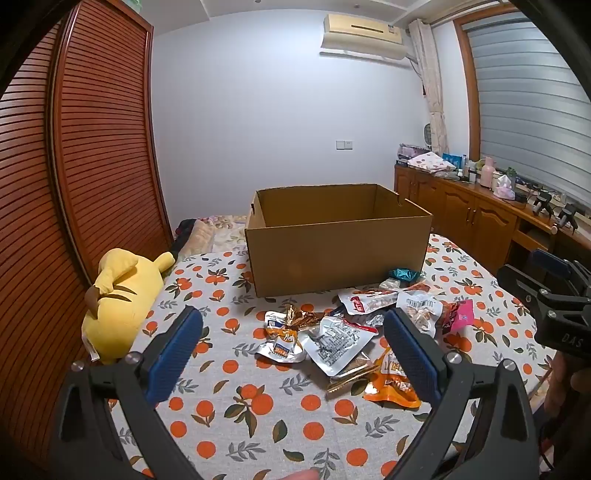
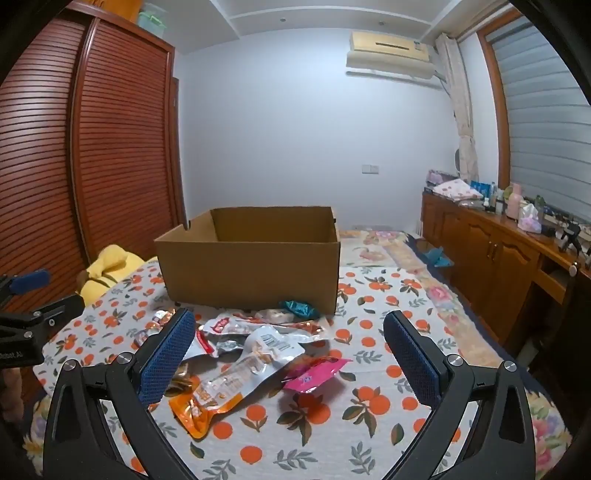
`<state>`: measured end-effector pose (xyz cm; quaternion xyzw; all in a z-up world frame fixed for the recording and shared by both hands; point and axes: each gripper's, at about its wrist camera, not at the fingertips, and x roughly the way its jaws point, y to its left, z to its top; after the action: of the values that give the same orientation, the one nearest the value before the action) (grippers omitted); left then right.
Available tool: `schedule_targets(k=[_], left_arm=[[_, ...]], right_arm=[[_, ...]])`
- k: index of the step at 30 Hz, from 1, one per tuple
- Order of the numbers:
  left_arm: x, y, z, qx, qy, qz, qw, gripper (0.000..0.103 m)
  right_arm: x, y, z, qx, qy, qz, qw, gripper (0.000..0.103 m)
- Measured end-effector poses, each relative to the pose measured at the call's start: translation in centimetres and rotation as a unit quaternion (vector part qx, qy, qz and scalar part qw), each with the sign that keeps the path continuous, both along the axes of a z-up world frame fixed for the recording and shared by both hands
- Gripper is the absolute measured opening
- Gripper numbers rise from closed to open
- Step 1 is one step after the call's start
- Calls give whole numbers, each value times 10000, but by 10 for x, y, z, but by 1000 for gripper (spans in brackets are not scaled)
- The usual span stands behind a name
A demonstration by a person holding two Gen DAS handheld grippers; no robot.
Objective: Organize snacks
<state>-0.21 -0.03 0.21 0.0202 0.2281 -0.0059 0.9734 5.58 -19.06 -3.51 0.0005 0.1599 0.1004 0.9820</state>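
Both tongs, left tongs (image 1: 291, 343) and right tongs (image 2: 290, 349), gape wide and hold nothing above snack packets (image 1: 347, 336) heaped on the orange-print cloth (image 1: 258, 413) before a seemingly empty cardboard box (image 1: 336, 251); sorting appears not yet begun.

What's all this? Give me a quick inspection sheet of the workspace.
Surface: orange-print cloth spread over a bed.
Job's things: snack packets loose in a pile; cardboard box behind them, open, no snacks visible inside.
Clutter: yellow plush toy beside the box.
Grippers: left gripper open, holding nothing; right gripper open, holding nothing.
Cables: nothing seen on the bed.
Surroundings: slatted wardrobe, air conditioner, wooden sideboard.
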Motion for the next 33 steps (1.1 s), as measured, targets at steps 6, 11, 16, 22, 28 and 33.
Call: schedule_targets(k=[6,11,16,22,28,33], left_arm=[[0,0,-1,-1,-3,1,10000,99],[0,0,-2,-5,-10,-11,10000,99],[0,0,-2,-15,-10,-14,10000,99],[-1,0,-2,-17,-18,-18,10000,99],[-1,2,2,-22,-26,-33,10000,99],[-1,2,2,-25,-29,-28,10000,99]], right_arm=[[-1,1,0,-14,-4,-4,10000,103],[0,1,0,-19,-3,-5,10000,103],[0,1,0,-21,5,-1,10000,103],[-2,-1,0,-3,11,-3,10000,103],[-2,0,0,1,19,2,10000,103],[-2,0,0,-6,25,-12,10000,103]])
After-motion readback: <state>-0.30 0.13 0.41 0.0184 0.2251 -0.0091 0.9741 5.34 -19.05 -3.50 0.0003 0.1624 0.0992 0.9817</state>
